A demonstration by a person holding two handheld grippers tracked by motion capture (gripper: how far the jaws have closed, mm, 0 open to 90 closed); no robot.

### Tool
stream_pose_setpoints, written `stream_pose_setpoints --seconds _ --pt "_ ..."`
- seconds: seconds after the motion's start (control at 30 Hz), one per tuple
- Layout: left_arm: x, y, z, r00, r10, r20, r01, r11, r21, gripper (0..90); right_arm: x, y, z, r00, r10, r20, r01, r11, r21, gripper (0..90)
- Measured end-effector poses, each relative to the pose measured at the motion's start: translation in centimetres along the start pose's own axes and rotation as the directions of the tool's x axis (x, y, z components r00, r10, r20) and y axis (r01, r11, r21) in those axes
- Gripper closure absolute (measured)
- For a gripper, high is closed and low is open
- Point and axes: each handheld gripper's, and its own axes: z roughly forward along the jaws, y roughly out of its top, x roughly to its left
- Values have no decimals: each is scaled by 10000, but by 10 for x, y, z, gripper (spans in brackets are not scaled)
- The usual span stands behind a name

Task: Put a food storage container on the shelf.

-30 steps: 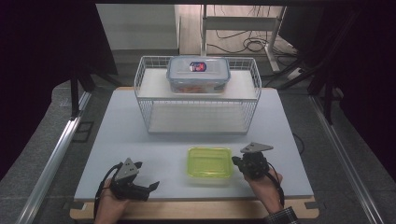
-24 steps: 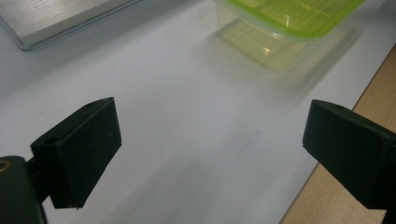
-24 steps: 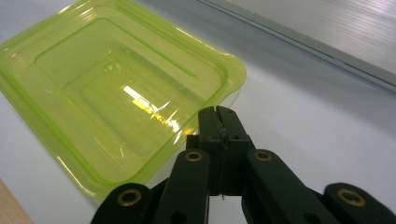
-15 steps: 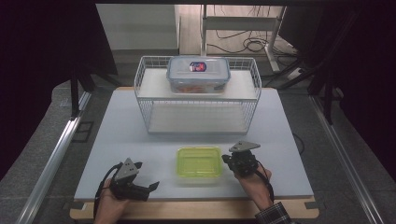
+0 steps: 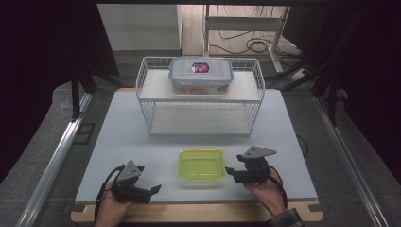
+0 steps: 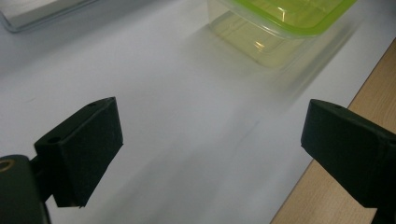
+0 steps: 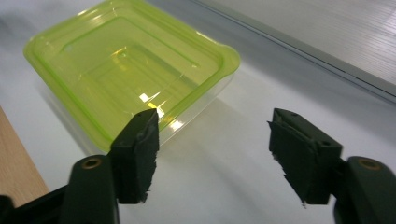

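One green box (image 5: pixel 202 164) with a see-through bottom and shut lid sits by my right gripper (image 5: pixel 232 171), whose jaws just opened, holding nothing.

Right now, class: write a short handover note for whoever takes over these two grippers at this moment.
Left gripper: open, nothing between its jaws, low at the near left of the table.
Right gripper: jaws have just been opening; they now stand apart with nothing between them, just right of the green-lidded box.
The box sits on the table between the grippers, lid on, in front of the wire rack. A blue-lidded box sits on the rack's top shelf.
Done: green-lidded box let go.
Left: probably shelving it, but that is a guess.
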Motion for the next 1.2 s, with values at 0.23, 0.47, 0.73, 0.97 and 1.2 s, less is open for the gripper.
stream_pose_setpoints --seconds 0.23,0.47,0.73,0.97,1.2 --pt "-2 6 3 9996 -235 135 233 9995 198 62 -2 1 -2 9996 266 90 -268 9995 166 292" --pt "-6 22 10 9984 -333 446 333 9994 -5 96 5 5 2 9996 141 227 -146 9997 213 338" --pt "-9 30 20 9972 -341 665 356 9991 -223 120 8 10 12 9980 588 -243 -580 9978 332 472" --pt "-7 20 14 9989 -130 445 142 9995 -274 92 -2 11 22 9753 2071 -771 -2032 9776 554 533" --pt "-5 14 10 9993 -177 315 182 9997 -183 90 -13 12 33 9189 3690 -1393 -3562 9281 1086 581"
